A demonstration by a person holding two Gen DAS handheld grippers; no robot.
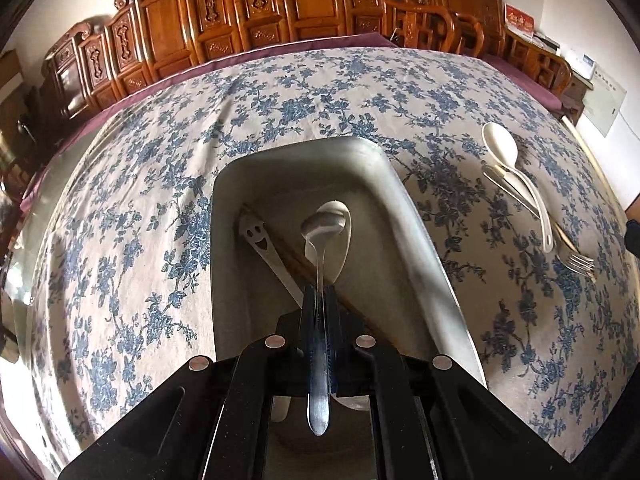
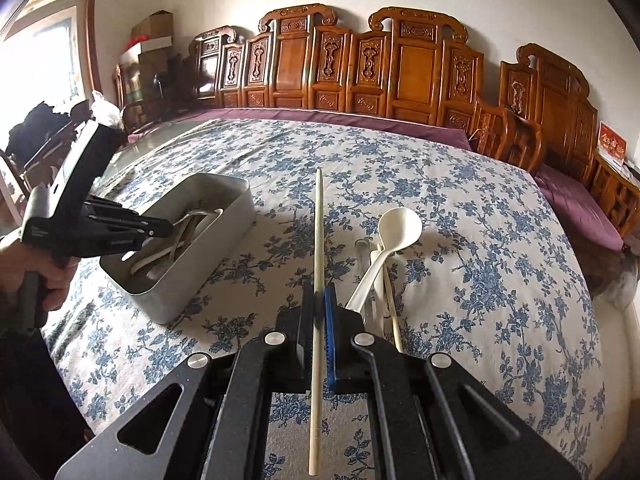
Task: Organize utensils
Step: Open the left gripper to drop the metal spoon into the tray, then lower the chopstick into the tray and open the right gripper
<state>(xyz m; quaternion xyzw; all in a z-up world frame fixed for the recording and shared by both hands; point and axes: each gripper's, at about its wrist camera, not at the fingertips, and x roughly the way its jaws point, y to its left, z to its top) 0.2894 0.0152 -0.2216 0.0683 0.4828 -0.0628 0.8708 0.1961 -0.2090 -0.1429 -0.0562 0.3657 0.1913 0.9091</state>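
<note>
1. Firstly, table point(image 2: 460, 216): covered by a pale cloth with blue flower print, a purple under-cloth showing along the far edge; carved wooden chairs point(image 2: 408, 68) stand in a row behind it against a white wall.
2. Metal tray point(image 1: 404, 216): grey, rectangular with rounded corners, on the left part of the table. It contains a flat utensil with a smiley-face cutout point(image 1: 260, 240), a brown chopstick lying beside it, and a white spoon point(image 1: 346, 240).
3. Left gripper point(image 1: 320, 292): black, held in a person's hand point(image 2: 52, 276), tilted down over the near end of the tray. Fingers are pressed together on the handle of a steel spoon point(image 1: 322, 228), whose bowl hangs over the tray interior, above the white spoon; whether it touches anything below cannot be told.
4. Right gripper point(image 2: 320, 304): black with one blue pad, above the middle of the table, right of the tray. Fingers are clamped on a pale chopstick point(image 2: 318, 240), which runs lengthwise through them and points toward the far side.
5. Loose pile on the cloth, right of the tray: white soup spoon point(image 2: 398, 224), bowl facing up, over a second white handle, one more pale chopstick point(image 2: 394, 320) and a metal fork point(image 1: 580, 264) with tines toward the near side.
</note>
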